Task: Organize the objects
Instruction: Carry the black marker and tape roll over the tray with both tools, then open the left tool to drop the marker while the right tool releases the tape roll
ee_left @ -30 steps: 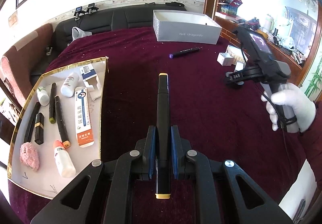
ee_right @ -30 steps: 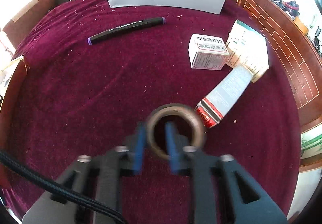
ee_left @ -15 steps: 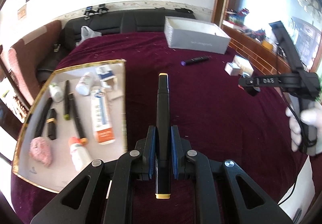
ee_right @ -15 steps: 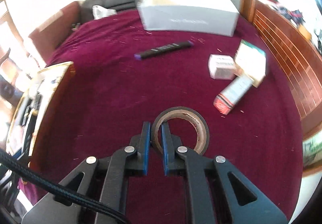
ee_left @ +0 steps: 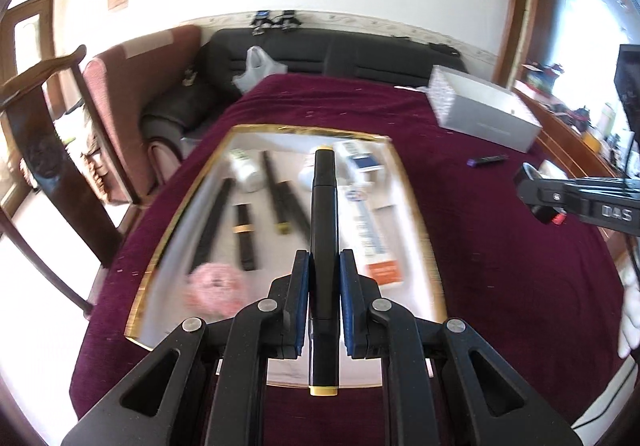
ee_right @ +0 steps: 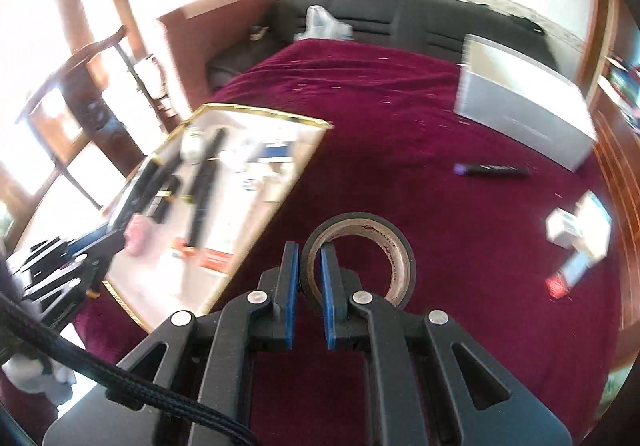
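The left tool [ee_left: 324,310] is clamped on a black marker with yellow ends [ee_left: 324,230], the blue pads pressing both sides of its barrel. In the left wrist view the marker runs straight up the middle of the frame, its far tip over the gold-rimmed tray [ee_left: 416,185] that fills the centre. The tray rests on a worktop under a dark red cloth [ee_left: 500,246]. Blurred on the tray are other black markers [ee_left: 244,238], a white bottle [ee_left: 248,169], a long white and orange box [ee_left: 372,234] and a pink fluffy thing [ee_left: 216,286] at its lower left.

The right tool [ee_right: 308,286] is closed on the near wall of a roll of tape [ee_right: 384,242], one pad inside the ring and one outside. In the right wrist view the roll sits just below the centre of the frame, above the red cloth and to the right of the tray [ee_right: 280,201], which lies in the left half.

Loose on the cloth at the right of that view lie a purple-capped marker [ee_right: 492,169] and, near the right edge, small boxes [ee_right: 576,234], too blurred to tell apart. A grey cardboard box [ee_right: 520,113] stands at the upper right. In the left wrist view the right tool's black body [ee_left: 580,197] enters from the right edge, with a white-gloved hand [ee_left: 630,322] below it.
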`<state>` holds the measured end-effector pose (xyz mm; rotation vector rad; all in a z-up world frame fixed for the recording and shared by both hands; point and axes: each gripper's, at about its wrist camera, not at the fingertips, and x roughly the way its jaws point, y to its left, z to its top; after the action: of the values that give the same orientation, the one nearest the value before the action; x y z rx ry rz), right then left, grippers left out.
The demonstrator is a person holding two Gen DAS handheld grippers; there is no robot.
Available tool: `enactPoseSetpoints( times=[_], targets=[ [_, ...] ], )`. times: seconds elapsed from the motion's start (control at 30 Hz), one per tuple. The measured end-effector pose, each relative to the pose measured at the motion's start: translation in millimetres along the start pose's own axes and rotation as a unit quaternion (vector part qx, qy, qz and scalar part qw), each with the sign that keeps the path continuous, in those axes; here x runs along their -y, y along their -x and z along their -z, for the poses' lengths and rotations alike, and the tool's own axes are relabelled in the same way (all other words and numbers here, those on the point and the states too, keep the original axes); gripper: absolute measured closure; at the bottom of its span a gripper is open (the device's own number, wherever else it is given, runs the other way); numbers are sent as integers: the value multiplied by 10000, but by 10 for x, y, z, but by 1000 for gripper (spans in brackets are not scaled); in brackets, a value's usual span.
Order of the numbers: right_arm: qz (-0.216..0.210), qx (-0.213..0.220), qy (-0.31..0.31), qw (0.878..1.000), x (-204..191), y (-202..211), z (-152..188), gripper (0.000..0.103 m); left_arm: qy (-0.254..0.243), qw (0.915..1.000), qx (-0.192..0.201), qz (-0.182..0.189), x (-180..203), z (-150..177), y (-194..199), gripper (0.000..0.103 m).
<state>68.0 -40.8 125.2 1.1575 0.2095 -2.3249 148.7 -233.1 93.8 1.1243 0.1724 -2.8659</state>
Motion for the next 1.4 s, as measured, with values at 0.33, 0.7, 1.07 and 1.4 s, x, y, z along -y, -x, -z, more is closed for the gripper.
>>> enactPoseSetpoints(
  times=[0.33, 0.7, 1.07, 1.4],
  targets=[
    [-575, -483, 490, 9960, -791, -648, -293, 94, 459, 9967, -647, 151, -484, 39, -505, 91],
    [-688, -1121, 358, 9907, -988, -1458, -587, 94, 693, 9918, -1032, 283, -532, 27, -808, 91],
    [-413, -1364, 387, 9890, -1047, -1862, -763, 94, 775, 9913, -1032, 262, -565, 34, -858, 91],
    [-455, -1376, 229, 9892, -997, -1979, -855, 94, 930, 9921, -767, 335, -614, 26, -737, 90]
  ],
)
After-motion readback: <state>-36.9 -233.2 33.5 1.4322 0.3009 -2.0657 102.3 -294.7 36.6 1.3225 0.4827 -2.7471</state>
